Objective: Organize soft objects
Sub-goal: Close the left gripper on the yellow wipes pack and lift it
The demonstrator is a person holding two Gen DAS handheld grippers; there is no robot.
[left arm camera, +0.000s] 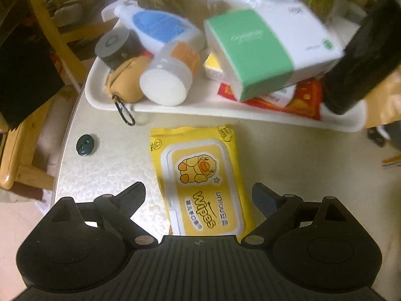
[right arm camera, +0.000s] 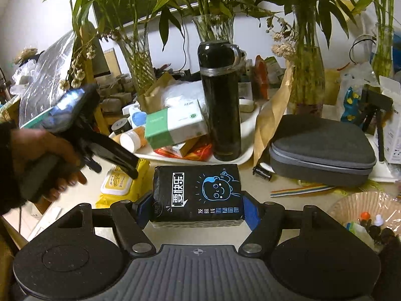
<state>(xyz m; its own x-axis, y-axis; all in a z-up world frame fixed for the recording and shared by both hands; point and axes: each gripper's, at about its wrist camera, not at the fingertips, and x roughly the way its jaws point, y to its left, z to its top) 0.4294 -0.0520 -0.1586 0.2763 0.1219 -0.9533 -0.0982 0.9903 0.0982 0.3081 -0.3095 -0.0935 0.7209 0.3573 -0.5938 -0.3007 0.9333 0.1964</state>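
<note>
A yellow wipes pack (left arm camera: 200,175) with a duck on its lid lies flat on the pale table, just in front of the white tray (left arm camera: 175,110). My left gripper (left arm camera: 199,188) points down over it, open, with a finger on each side of the pack and clear of it. In the right wrist view a hand holds that gripper (right arm camera: 117,170) above the same wipes pack (right arm camera: 120,183). My right gripper (right arm camera: 198,208) is shut on a black tissue pack (right arm camera: 198,190) printed with a blue cartoon face, its blue pads pressing both sides. Whether the pack rests on the table is unclear.
The tray holds a green-and-white tissue box (left arm camera: 263,50), two bottles, a tan pouch (left arm camera: 127,80) with a carabiner, and a tall black flask (right arm camera: 220,100). A grey zip case (right arm camera: 323,148) lies to the right. Glass vases of plants stand behind. A dark disc (left arm camera: 86,145) lies near the table's left edge.
</note>
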